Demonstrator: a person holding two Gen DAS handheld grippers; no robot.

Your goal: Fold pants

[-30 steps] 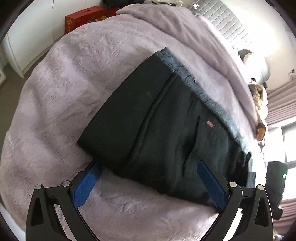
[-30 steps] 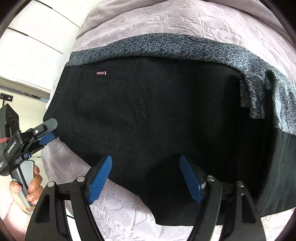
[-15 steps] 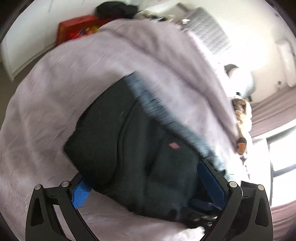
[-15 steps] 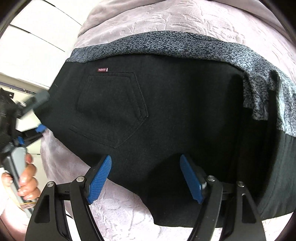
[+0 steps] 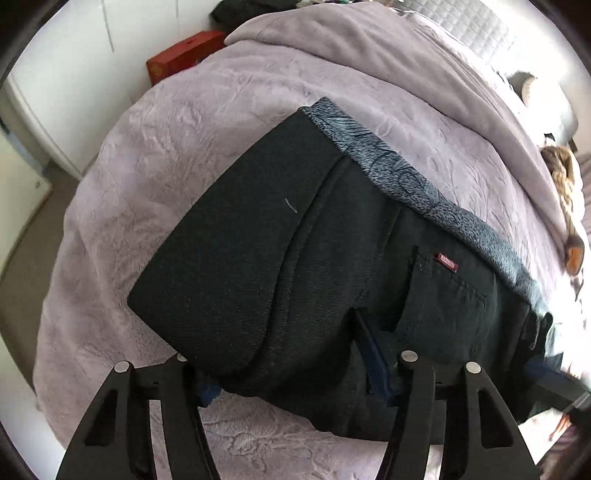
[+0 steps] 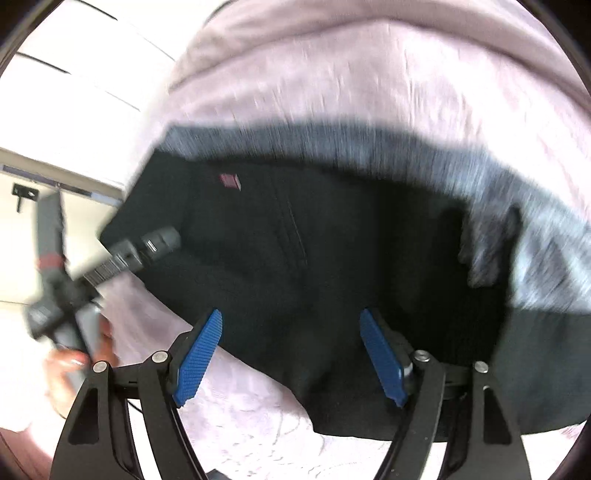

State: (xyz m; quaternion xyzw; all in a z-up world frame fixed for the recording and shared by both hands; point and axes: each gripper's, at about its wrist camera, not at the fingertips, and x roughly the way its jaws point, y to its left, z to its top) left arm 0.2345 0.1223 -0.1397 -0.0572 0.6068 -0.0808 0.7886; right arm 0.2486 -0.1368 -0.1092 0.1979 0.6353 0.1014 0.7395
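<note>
The black pants point(image 5: 280, 266) lie folded on the lilac bedspread point(image 5: 207, 122), grey fleecy lining showing along the far edge point(image 5: 399, 177) and a small red label point(image 5: 447, 263) by the back pocket. My left gripper point(image 5: 291, 373) has its jaws partly closed around the near folded edge of the pants; one blue pad is under the cloth and the other lies on top. In the blurred right wrist view, my right gripper point(image 6: 291, 354) is open over the near edge of the pants point(image 6: 332, 258), and the left gripper's body point(image 6: 122, 258) shows at the left.
A red box point(image 5: 181, 55) stands beyond the bed by a white wardrobe point(image 5: 55, 74). A bunched lilac duvet point(image 5: 369, 44) and quilted headboard point(image 5: 461, 18) lie at the far side. Small objects point(image 5: 565, 206) sit at the right edge.
My left gripper moved forward onto the near edge of the pants and its jaws narrowed around the fold. My right gripper stayed open and is now moving, blurring its view.
</note>
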